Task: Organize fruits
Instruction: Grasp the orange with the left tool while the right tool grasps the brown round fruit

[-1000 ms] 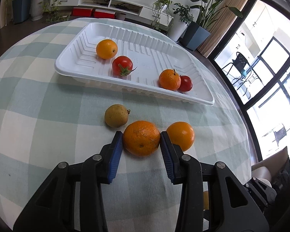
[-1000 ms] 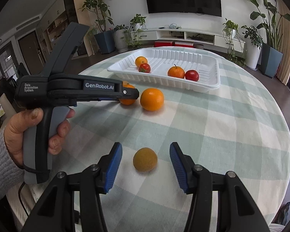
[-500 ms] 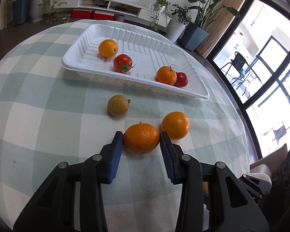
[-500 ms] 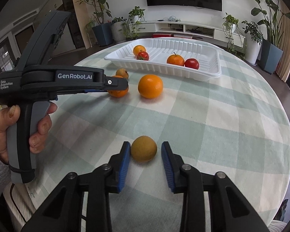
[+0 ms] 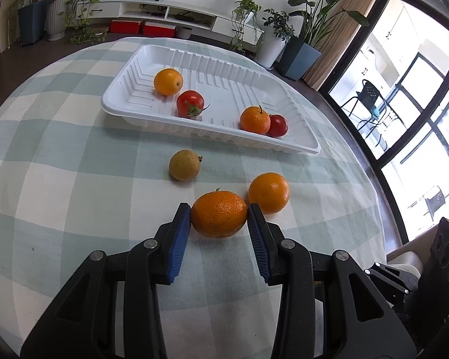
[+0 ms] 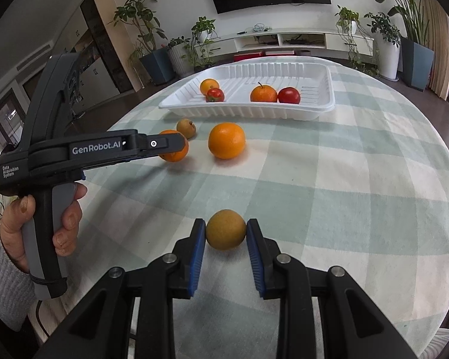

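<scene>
Gripping a dimpled orange mandarin (image 5: 219,218), the left gripper (image 5: 219,220) pinches its sides. The right gripper (image 6: 226,230) clamps a round brownish-yellow fruit (image 6: 226,229).

In the right wrist view, the left hand-held gripper (image 6: 176,145) covers part of an orange (image 6: 176,152); the desk (image 6: 359,194) is cut off below.
</scene>
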Demonstrator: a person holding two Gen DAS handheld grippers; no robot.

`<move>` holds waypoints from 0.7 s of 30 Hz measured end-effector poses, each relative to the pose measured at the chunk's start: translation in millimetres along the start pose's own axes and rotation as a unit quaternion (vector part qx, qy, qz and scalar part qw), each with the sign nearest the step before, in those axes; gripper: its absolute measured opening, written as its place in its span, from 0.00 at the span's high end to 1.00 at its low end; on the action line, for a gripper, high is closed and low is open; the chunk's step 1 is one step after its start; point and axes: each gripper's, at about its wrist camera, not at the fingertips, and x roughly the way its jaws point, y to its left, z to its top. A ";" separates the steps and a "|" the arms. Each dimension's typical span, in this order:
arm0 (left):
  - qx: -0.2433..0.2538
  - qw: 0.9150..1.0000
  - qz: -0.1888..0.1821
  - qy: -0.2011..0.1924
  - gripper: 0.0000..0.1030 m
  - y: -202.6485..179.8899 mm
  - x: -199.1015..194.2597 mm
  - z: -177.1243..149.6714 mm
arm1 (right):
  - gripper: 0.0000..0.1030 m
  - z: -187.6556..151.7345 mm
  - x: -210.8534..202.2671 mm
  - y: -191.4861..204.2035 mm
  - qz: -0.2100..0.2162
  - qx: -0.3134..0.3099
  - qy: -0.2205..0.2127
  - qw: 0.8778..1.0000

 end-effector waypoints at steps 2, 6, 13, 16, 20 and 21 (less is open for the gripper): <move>0.002 1.000 0.001 -0.002 0.64 -0.4 -1.8 0.5 | 0.70 1.4 -1.0 -1.5 0.005 0.007 -0.003 1.000; 0.005 1.000 0.001 -0.005 0.65 0.0 -4.7 2.2 | 0.70 3.7 -3.7 -4.9 0.016 0.019 -0.006 1.000; 0.009 1.000 0.003 -0.010 0.65 -0.7 -8.7 4.5 | 0.70 11.3 -5.2 -14.3 0.034 0.042 -0.010 0.998; 0.010 1.000 0.002 -0.011 0.64 -1.0 -9.2 6.0 | 0.70 15.9 -6.9 -18.2 0.039 0.050 -0.014 0.998; 0.012 1.000 0.003 -0.012 0.64 -1.7 -10.0 7.7 | 0.70 23.3 -7.2 -22.9 0.045 0.058 -0.017 0.997; 0.012 1.000 0.003 -0.012 0.64 -1.7 -10.1 7.7 | 0.70 25.2 -7.4 -23.8 0.045 0.059 -0.018 0.997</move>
